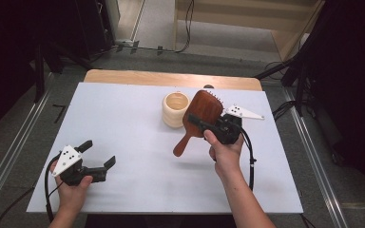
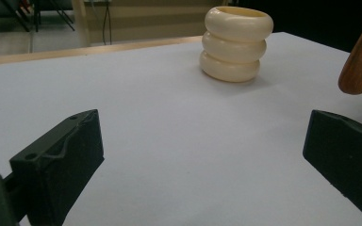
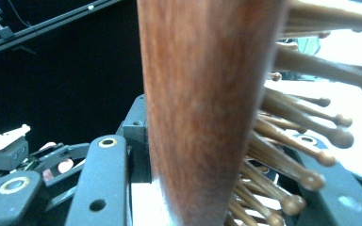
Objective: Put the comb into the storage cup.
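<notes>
Nearest, at the counter's point(image 1: 138, 180) near left, the left gripper point(image 1: 98, 154) rests with jaws wide apart, holding nothing. Right of center, the right gripper point(image 1: 204, 124) is clamped on one wooden hairbrush point(image 1: 202, 112), lifted, handle slanting down and left. One cream ribbed cup point(image 1: 175, 109) stands just left of the brush head. Open white surface lies between the grippers.

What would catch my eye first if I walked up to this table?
Probably the dark wooden hairbrush, held above the middle of the white table by the right gripper, bristles facing away. Just behind it stands a cream ringed cup. Near the front left corner, the left gripper waits with its jaws wide open, holding nothing.
</notes>
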